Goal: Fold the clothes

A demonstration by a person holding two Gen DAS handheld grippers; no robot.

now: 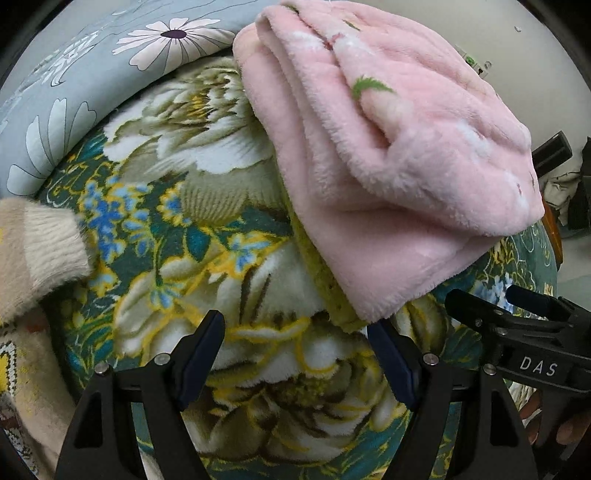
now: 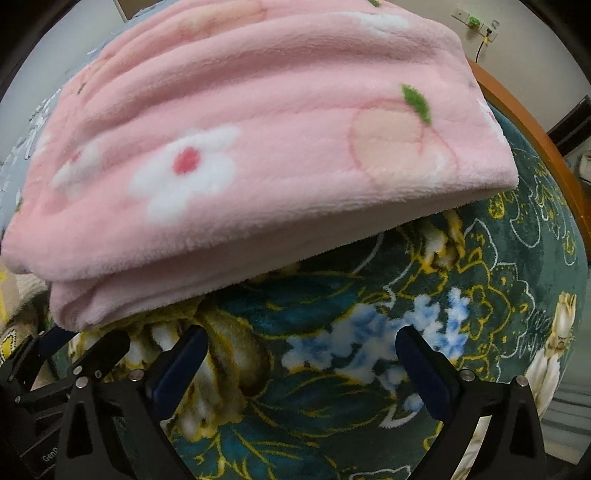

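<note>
Left wrist view: left gripper (image 1: 295,354) at the bottom centre of the frame, jaws spread wide, nothing between them. Under the gap lies only the floral blanket (image 1: 177,229), a teal plush cover with large white and yellow flowers and small blue ones, which fills the middle of the frame.

Pink fleece garment (image 1: 399,155) lies folded in the upper right of this view, in several stacked layers, resting on the floral blanket. Its lower corner ends just above the right finger (image 1: 391,362) of the left gripper; contact cannot be told. A strip of yellow-green fabric (image 1: 328,288) shows under the pink edge.

Beige knit sleeve (image 1: 40,251) enters from the left edge and lies on the blanket, well apart from the pink garment. Grey-blue pillow (image 1: 110,51) with white daisies sits in the upper left, behind the blanket.

Right gripper (image 1: 517,332) shows at the lower right of the left view, marked "DAS"; fingers of a hand (image 1: 569,428) are visible at its body.

Right wrist view: right gripper (image 2: 303,362) at the bottom centre, jaws spread wide, empty, over the floral blanket (image 2: 369,369). Pink garment (image 2: 240,147) fills the upper two thirds of the frame: white flowers with red centres, a peach print, green leaves. Its folded edge overhangs the blanket just above the gripper's left finger (image 2: 181,369). A wooden rim (image 2: 535,122) curves along the upper right, and a wall socket (image 2: 476,24) sits in the top right corner.
</note>
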